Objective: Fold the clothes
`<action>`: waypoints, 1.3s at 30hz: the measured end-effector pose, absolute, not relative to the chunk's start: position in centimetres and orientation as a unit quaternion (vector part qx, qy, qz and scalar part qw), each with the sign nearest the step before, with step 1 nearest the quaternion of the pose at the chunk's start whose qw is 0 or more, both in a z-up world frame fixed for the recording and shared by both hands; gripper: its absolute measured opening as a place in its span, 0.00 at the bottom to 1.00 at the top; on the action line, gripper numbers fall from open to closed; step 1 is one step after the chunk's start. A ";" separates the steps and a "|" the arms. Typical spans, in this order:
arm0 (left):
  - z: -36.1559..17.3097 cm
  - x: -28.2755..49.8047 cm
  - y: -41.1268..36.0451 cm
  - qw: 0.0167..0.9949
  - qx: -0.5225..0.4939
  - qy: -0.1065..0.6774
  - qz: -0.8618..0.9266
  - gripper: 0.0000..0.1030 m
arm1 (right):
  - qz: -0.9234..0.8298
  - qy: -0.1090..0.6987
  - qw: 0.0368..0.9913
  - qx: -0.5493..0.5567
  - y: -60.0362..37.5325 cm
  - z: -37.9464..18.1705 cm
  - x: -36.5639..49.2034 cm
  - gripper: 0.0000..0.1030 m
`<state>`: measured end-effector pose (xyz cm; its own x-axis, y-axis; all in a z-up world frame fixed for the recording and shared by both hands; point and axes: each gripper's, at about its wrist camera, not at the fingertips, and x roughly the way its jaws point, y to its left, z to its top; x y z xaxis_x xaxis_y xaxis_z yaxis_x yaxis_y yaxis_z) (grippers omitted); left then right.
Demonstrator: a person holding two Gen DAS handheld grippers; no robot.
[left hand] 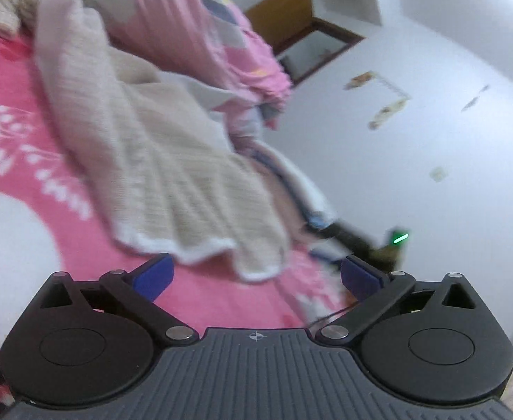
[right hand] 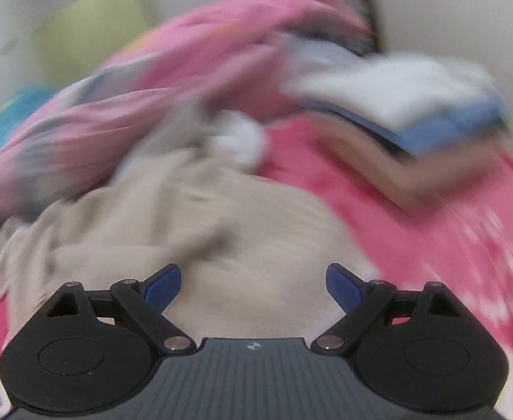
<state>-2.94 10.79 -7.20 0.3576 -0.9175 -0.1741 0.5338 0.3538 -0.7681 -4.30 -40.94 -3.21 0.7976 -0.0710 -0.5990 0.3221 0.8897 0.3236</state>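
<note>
A beige ribbed knit garment [left hand: 158, 161] with white trim lies spread and rumpled on a pink bedsheet [left hand: 39, 161]. Its hem ends just ahead of my left gripper [left hand: 256, 274], which hovers open with nothing between its blue pads. In the blurred right wrist view the same beige garment [right hand: 186, 224] fills the middle. My right gripper [right hand: 252, 285] is open right over it, with cloth showing between the spread fingers but not held.
A bunched pink and grey quilt [left hand: 200, 24] lies beyond the garment. A stack of folded clothes [right hand: 407, 119], white over blue over tan, sits at the right on the sheet. A white wall [left hand: 431, 140] borders the bed. A dark device with a green light [left hand: 396, 239] lies near the bed's edge.
</note>
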 end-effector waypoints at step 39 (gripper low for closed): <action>-3.2 -3.4 3.9 0.921 -0.012 0.268 -0.283 0.67 | -0.039 0.252 0.859 0.443 -40.9 -9.7 -13.4 0.51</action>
<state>-3.42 3.91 -3.24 0.6969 -0.5271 -0.4863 0.5147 0.8398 -0.1726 -13.43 -40.95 -9.72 0.8702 0.1553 -0.4676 0.2910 0.6040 0.7420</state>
